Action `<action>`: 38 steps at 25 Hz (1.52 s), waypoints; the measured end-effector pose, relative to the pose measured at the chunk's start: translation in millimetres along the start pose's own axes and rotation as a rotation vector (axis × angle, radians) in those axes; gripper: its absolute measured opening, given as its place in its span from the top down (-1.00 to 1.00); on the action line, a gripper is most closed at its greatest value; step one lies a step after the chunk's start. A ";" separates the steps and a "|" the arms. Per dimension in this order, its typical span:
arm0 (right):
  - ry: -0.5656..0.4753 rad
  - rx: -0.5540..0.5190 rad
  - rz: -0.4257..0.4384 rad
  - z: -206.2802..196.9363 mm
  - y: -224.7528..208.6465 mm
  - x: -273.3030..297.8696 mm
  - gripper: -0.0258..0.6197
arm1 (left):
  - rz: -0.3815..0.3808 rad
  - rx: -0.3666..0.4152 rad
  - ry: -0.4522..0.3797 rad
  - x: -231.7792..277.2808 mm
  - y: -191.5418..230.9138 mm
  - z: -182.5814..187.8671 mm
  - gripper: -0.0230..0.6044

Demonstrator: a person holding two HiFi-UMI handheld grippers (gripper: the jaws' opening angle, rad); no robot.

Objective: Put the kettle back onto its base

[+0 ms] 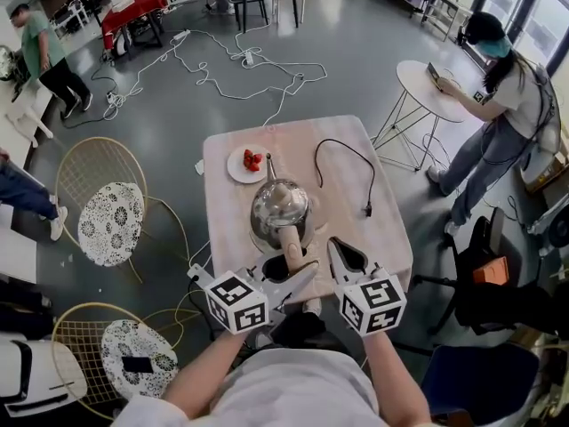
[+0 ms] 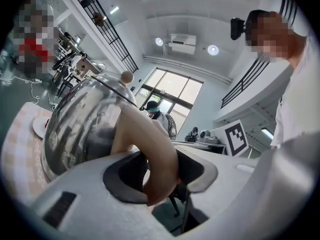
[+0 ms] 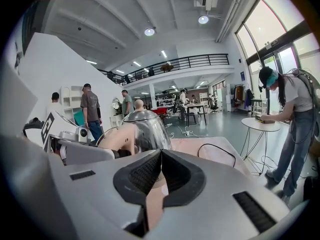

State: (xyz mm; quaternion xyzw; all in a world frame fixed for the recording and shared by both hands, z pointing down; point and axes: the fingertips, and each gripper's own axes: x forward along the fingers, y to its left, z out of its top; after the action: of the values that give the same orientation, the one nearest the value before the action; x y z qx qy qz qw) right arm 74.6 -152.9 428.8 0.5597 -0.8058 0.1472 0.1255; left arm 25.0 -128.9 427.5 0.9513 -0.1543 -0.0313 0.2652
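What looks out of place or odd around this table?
The black cord lies loose on the table, its plug connected to nothing. White cables sprawl tangled across the floor behind. Nothing looks spilled or broken.

Table (image 1: pixel 384 231): centre of the head view, the wearer at its 6 o'clock edge.
Kettle (image 1: pixel 278 205): at the table's middle, its handle (image 1: pixel 291 241) toward 6 o'clock.
Plate (image 1: pixel 235 171): on the table, near the kettle at its 11 o'clock; food pieces (image 1: pixel 252 159) on it.
Power cord (image 1: pixel 342 143): on the table at the kettle's 2 o'clock, its plug (image 1: pixel 366 210) at 3 o'clock.
Left gripper (image 1: pixel 286 265): at the kettle's 6 o'clock, one jaw on each side of the handle.
Right gripper (image 1: pixel 339 249): just beside the left gripper at its 3 o'clock, apart from the kettle.
Wire chair (image 1: pixel 107 207): on the floor at the table's 9 o'clock.
Second wire chair (image 1: pixel 124 350): at 7 o'clock.
Side table (image 1: pixel 418 74): at 2 o'clock, well apart; a person (image 1: pixel 498 123) stands at its 4 o'clock.
Floor cables (image 1: pixel 213 74): beyond the table, at 11 o'clock.
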 end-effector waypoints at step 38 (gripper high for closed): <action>0.085 0.024 0.146 -17.2 -107.0 78.8 0.91 | 0.124 -0.026 -0.026 113.9 78.1 -22.5 0.39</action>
State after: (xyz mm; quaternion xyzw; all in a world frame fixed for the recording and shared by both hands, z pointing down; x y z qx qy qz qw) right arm 148.8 -249.9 484.0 0.4941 -0.8365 0.1894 0.1419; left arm 114.9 -216.5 489.5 0.9359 -0.2161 -0.0292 0.2769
